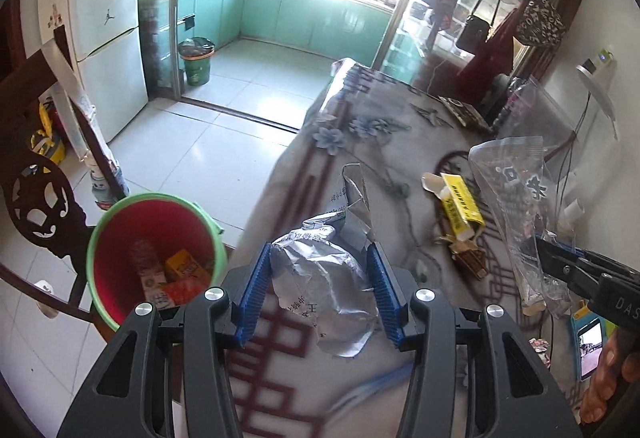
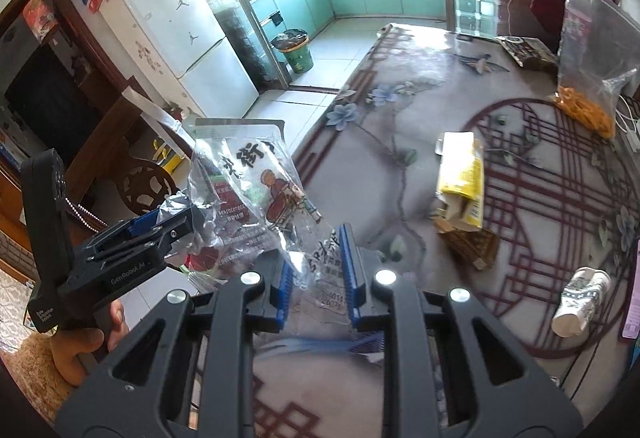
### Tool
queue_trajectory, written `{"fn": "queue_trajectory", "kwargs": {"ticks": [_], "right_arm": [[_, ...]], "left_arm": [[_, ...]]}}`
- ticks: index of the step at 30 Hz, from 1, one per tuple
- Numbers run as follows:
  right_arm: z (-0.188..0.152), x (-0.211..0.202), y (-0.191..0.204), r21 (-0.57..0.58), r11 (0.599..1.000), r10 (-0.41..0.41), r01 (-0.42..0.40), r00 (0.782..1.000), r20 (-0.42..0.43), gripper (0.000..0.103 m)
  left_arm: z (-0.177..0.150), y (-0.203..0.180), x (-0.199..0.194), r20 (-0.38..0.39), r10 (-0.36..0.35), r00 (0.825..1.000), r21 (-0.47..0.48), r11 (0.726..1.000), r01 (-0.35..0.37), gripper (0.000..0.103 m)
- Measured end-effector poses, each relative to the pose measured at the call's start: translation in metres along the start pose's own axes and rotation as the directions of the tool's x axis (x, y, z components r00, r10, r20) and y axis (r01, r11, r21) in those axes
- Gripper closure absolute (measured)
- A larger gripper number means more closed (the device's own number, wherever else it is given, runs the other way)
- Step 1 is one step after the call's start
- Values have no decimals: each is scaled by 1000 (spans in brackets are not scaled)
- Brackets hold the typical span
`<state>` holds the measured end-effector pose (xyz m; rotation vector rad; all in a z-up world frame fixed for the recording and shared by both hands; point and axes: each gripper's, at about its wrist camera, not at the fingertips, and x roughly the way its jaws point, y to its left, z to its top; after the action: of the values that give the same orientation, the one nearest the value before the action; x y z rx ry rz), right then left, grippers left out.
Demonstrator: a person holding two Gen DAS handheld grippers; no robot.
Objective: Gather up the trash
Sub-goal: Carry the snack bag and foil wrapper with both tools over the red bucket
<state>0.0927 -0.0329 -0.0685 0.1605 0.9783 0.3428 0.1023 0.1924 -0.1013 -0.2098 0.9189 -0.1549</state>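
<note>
Above table (image 2: 400,178): L gripper (image 1: 318,258) grips 1 foil wrapper (image 1: 324,278), R gripper (image 2: 316,262) 1 clear bag (image 2: 256,190) (1 red bin (image 1: 156,230) nearby).

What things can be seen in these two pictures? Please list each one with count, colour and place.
foil wrapper: one, silver, held in left tongs
clear plastic bag: one, printed, held in right tongs
bucket: one, red with green rim, on floor beside table, trash inside
yellow box: one, torn, on table
paper cup: one, white patterned, lying on table
table: one, flowered cover
left tongs: shut on foil wrapper
right tongs: shut on clear plastic bag
</note>
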Motion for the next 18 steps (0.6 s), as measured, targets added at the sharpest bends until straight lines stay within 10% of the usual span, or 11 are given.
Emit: {"fn": "queue_trajectory", "kwargs": {"ticks": [18], "right_arm": [[15, 35, 69, -67, 998, -10, 8, 1000, -26, 81]], "left_arm": [[18, 70, 4, -3, 46, 999, -47, 998, -46, 57]]}}
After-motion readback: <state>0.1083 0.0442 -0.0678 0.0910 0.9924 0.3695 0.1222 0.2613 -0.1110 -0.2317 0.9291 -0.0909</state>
